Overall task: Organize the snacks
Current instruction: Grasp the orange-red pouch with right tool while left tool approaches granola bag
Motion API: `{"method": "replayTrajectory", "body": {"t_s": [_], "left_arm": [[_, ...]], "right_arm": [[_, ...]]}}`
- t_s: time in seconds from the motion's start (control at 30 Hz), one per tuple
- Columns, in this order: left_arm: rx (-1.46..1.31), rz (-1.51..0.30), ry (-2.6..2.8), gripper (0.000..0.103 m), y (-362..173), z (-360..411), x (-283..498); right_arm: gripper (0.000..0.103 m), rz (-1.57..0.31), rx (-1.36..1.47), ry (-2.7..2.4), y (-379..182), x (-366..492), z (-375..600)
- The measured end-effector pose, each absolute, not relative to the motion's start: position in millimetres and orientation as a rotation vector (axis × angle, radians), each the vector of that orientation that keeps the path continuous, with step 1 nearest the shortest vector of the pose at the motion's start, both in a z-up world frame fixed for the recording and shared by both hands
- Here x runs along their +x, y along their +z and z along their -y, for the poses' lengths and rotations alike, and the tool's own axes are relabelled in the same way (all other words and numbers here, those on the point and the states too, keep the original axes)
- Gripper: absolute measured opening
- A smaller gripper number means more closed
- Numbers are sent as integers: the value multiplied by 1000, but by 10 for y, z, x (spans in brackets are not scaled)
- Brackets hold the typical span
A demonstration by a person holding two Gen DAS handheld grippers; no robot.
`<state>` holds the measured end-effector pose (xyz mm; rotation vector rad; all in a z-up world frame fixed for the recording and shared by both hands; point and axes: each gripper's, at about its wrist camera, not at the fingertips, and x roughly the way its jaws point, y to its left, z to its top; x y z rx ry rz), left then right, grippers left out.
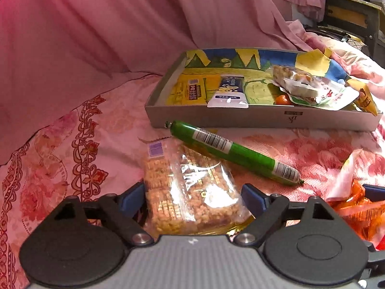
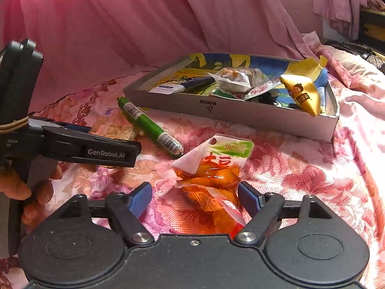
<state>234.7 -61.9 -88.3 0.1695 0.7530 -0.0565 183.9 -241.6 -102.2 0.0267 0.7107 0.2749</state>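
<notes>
Two grippers work low over a pink floral bedspread [image 1: 312,149] with snacks scattered in front of a shallow cardboard box [image 1: 240,120]. Farthest left, the left gripper [image 1: 192,200] straddles a clear-wrapped puffed-rice bar [image 1: 190,192]; its blue pads stand wide, one at each long side of the packet, and whether they actually press on the wrapper cannot be told. From the right wrist view a person's hand [image 2: 26,187] is seen wrapped around that tool's handle. Just beyond the rice bar, touching its far edge, a green sausage stick [image 1: 233,154] lies slanted on the cloth, its upper end near the box's front wall. Next to the right, the right gripper [image 2: 195,197] stands over an orange snack pouch [image 2: 211,180] with a white and green top; the jaws are partly open, the right pad [image 2: 247,196] right against the pouch's edge and the left pad clear of it, so nothing is firmly held. Behind, the box holds a blue and white sachet [image 1: 228,91] toward its left, a heap of clear packets [image 1: 308,84] in the middle, and a yellow packet [image 2: 303,94] propped at its right corner.
</notes>
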Motion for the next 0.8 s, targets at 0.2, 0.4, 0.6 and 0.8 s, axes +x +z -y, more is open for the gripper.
{"method": "replayTrajectory", "body": {"t_s": [0.2,0.4,0.6,0.8], "left_arm": [[162,-764,-48,81,-871,638,2277],[167,-799,-33,81,-848,679,2081],[149,-848,-37,80,-815,675,1881],[124,-917,-59,80,-752,663,1724]], "right_arm": [[59,-728,33,240,-1038,1875,2446],[57,-736,30,237,-1008,1851,2447],[56,-738,20,230,-908,1789,2536],[43,-734,70,229,-750,1694,2668]]}}
